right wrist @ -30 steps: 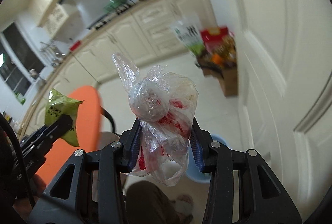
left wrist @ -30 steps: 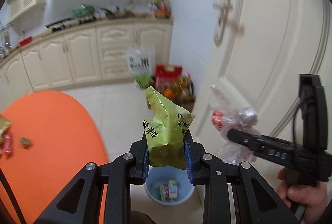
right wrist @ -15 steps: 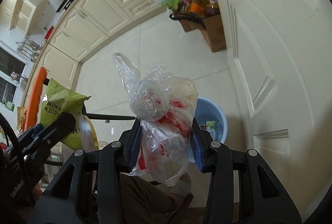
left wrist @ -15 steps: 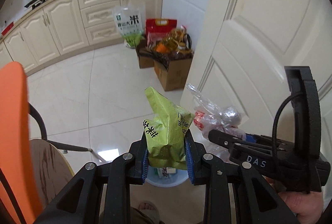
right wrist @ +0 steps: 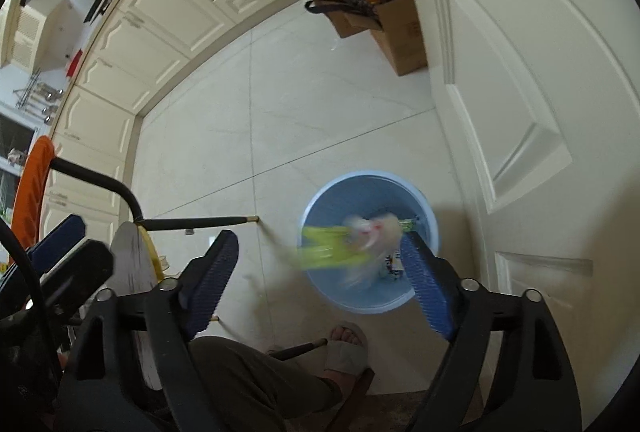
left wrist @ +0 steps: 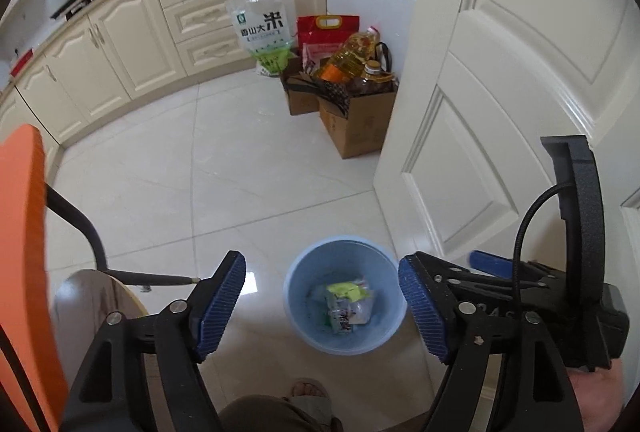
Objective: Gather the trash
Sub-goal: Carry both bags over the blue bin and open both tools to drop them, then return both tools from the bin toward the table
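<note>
- Both pairs of fingers stand wide apart with nothing between them — the left gripper [left wrist: 322,302] and the right gripper [right wrist: 320,278] have just been opening, and each has let go of its load.
- Below them on the pale tiled floor [left wrist: 208,168] sits a round blue trash bin [left wrist: 306,328], just beside the white panelled door [left wrist: 500,104].
- From the right wrist view, a yellow-green snack wrapper [right wrist: 320,246] and a crumpled clear plastic bag [right wrist: 372,232] with red marks show as blurred streaks over the bin's mouth, free of both grippers.
- From the left wrist view, wrappers lie at the bottom of the bin, a yellow-green one on top; which pieces are which cannot be told.
- Right gripper [left wrist: 492,266] also shows at the right edge of the left wrist view, close beside the left one.
- Person's sandalled foot [right wrist: 346,346] rests on the floor near the bin.
- An orange table edge [left wrist: 24,232] and a chair [left wrist: 92,304] stand at the left; cardboard boxes [left wrist: 356,120] with oil bottles — and a rice bag [left wrist: 264,28] — sit well apart by the cabinets.
</note>
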The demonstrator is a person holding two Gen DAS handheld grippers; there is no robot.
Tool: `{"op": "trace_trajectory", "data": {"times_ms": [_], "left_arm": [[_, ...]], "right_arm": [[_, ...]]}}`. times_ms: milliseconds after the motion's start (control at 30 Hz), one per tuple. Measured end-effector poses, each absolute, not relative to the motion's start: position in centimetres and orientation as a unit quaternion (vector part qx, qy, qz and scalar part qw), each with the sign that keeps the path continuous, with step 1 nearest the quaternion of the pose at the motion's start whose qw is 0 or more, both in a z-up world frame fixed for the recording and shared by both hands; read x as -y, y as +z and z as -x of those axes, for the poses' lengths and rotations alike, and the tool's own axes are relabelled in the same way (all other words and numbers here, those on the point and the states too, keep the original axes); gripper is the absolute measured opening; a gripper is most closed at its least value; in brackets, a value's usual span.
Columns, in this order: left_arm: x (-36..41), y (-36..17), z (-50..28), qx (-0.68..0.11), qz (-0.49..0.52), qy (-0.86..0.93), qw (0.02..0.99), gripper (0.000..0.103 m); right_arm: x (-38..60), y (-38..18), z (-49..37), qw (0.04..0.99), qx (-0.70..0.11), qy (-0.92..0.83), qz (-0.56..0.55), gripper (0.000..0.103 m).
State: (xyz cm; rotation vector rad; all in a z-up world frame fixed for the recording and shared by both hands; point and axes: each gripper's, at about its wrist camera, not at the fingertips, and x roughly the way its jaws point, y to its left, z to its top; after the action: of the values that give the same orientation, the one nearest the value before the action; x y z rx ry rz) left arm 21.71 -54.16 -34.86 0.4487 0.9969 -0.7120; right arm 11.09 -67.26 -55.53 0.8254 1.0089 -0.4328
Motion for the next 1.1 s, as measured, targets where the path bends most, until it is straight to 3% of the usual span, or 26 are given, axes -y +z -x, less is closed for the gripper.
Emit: {"op": "trace_trajectory", "data": {"times_ms": [67, 100, 367, 667, 1100], "left_arm": [[54.1, -34.6, -21.0, -0.455, -0.211, -0.334, 0.798, 0.079], [54.1, -34.4, -20.6, -0.452, -0.209, -0.335, 0.8, 0.082], [51.0, -31.1, -17.1, -0.419, -0.185, -0.35, 0.817, 0.102], [44.6, -25.5, -13.9, -0.367, -0.141, -0.369, 0.842, 0.102], [27.1, -19.4, -8.0, -0.302, -0.063, -0.315, 0.897, 0.102]], "right_arm": [[67.5, -55.2, -10.7, 0.768, -0.465, -0.217, -0.383, 0.101], [67.5, -55.0, -10.4, 0.767, -0.463, -0.225, -0.383, 0.103], [67.5, -51.5, -8.8, 0.776, -0.438, -0.249, -0.379, 0.103], [64.1, -43.3, -8.3, 0.82, -0.381, -0.242, -0.351, 0.103], [53.3, -31.8, -10.9, 0.891, -0.318, -0.182, -0.27, 0.103]]}}
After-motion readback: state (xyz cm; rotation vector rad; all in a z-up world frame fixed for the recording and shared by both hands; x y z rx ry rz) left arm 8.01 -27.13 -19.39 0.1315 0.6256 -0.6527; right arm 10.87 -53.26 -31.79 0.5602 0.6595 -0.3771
